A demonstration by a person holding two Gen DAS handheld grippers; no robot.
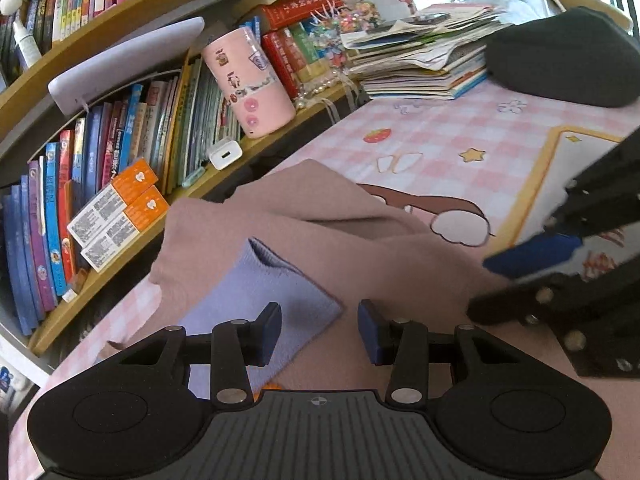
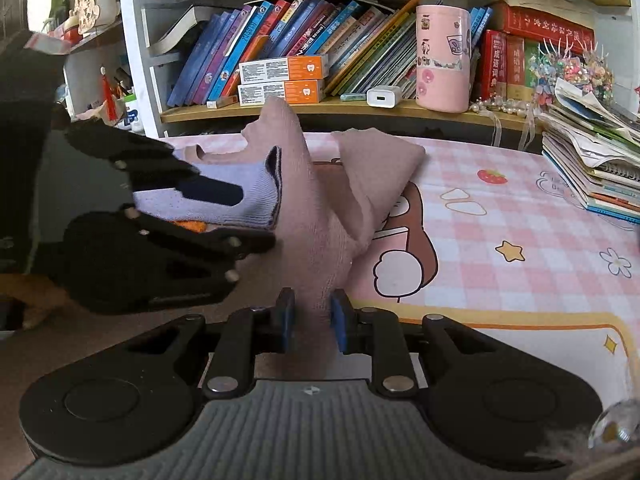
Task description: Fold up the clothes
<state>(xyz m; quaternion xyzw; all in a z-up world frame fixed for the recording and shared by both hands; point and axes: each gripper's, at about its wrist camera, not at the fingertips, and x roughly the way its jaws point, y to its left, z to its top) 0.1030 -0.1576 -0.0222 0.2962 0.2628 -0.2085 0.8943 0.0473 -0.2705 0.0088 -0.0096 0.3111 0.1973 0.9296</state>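
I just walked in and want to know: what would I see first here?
First, the pinkish-brown garment rising in a bunch from the checked desk mat, pinched in the right claw. Beside it, the left claw hangs open over a purple cuff. Behind, a pink cup stands among shelved books.

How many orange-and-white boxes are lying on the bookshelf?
2. The upper box lies stacked directly on the lower box, on the shelf in front of the leaning books. Others may be hidden behind the raised pink garment.
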